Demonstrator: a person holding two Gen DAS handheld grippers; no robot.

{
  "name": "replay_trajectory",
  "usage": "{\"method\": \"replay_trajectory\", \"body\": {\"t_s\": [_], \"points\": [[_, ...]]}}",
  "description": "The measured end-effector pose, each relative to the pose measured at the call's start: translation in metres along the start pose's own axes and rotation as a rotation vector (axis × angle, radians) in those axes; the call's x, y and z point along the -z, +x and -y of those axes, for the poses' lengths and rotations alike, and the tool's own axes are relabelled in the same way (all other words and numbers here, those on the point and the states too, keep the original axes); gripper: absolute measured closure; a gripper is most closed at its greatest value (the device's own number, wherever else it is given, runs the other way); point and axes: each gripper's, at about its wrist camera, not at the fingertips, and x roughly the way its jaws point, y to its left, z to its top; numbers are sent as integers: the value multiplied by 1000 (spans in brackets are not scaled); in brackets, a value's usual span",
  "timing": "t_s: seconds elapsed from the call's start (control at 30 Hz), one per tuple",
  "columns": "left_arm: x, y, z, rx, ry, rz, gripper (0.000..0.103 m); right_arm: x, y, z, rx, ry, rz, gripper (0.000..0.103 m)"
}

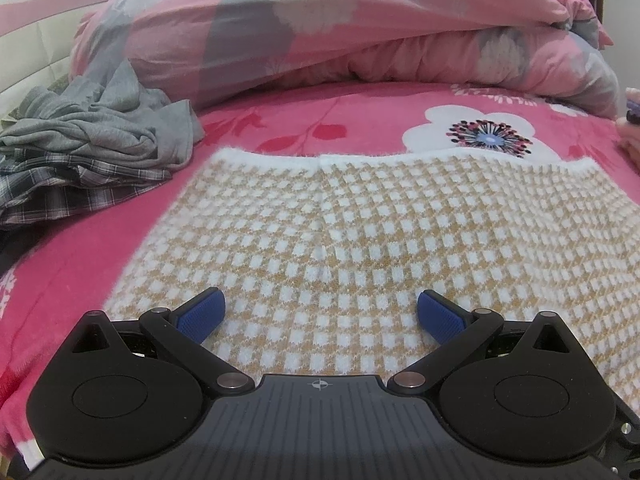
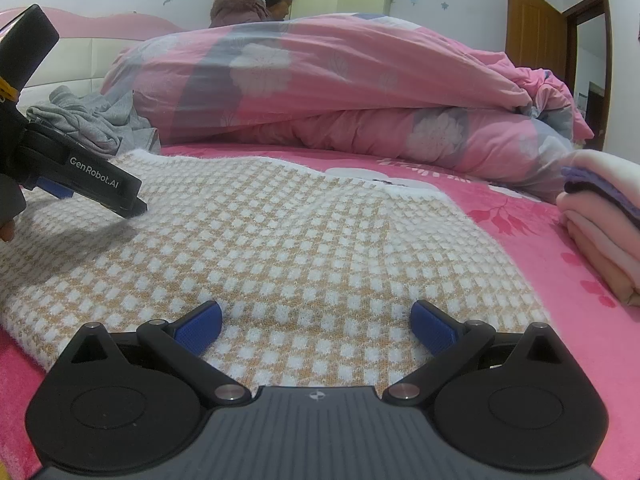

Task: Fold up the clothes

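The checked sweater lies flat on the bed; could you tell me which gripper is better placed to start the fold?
Probably the right gripper: it is open at the sweater's near edge by its right side. The left gripper, also open, sits further onto the cloth.

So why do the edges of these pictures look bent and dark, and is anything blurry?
Left wrist view: the fisheye lens bows the pink floral bedsheet, corners go dark, and the folded pink floral duvet looks soft. Right wrist view: the same bending; the left hand-held gripper casts a soft shadow on the tan-and-white checked knit garment, and there is no glare.
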Motion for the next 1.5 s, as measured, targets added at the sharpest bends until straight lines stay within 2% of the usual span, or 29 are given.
{"method": "replay_trajectory", "body": {"t_s": [1.5], "points": [[2, -1, 3, -12, 14, 4, 0, 0, 0, 2, 1, 1, 0, 0]]}}
